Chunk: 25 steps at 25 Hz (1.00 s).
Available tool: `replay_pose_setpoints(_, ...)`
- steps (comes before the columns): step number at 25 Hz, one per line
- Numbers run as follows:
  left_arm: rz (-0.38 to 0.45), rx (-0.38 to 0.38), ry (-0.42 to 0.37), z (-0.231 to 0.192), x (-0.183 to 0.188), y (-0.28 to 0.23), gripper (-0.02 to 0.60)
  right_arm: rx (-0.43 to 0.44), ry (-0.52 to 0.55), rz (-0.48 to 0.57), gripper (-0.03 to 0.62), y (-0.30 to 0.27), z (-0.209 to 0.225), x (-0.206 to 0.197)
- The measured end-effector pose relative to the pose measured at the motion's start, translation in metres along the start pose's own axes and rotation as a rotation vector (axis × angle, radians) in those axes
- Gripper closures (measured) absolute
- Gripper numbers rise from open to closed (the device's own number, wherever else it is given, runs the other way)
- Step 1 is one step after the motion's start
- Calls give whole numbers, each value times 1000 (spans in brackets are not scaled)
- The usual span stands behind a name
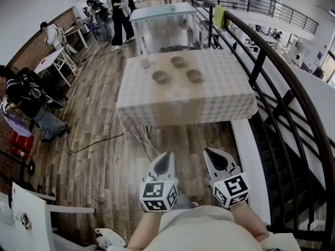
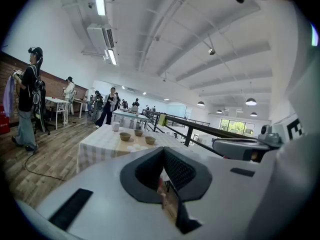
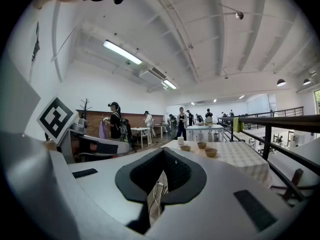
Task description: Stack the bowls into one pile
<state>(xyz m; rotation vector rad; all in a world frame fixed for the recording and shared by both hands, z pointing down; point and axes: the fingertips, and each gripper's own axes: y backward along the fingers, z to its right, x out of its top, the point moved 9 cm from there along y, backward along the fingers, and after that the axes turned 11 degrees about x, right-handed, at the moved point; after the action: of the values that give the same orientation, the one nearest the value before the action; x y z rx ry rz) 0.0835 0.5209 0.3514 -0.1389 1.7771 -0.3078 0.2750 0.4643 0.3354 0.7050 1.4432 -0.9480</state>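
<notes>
Three brown bowls stand apart on a table with a checked cloth (image 1: 222, 90): one at the left (image 1: 160, 77), one at the back (image 1: 178, 61) and one at the right (image 1: 194, 76). In the left gripper view they appear far ahead as the left bowl (image 2: 125, 136), the back bowl (image 2: 138, 133) and the right bowl (image 2: 150, 140). The right gripper view shows them too (image 3: 201, 145). My left gripper (image 1: 168, 154) and right gripper (image 1: 210, 151) hang side by side over the wooden floor, well short of the table. Both are shut with nothing between their jaws.
A white cup (image 1: 145, 63) stands on the table's far left. A black railing (image 1: 272, 82) runs along the right, with a stairwell beyond it. A cable (image 1: 94, 143) lies on the floor at the left. Other tables and several people are at the back and left. A white chair (image 1: 31, 213) is close by.
</notes>
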Motion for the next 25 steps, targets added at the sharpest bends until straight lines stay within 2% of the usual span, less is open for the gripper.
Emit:
replay_pose_setpoints(14,12,10,19,10,-7,19,578,23,18,-12,594,16,-10,-10)
replay_pose_setpoints(21,1,12,1,4,-5,5,578,-10,-42,16,594,3,2,-14)
replay_pose_setpoints(25,8,2,7,-2,-2,-17,578,12,-70,22,594,-13,17,-21)
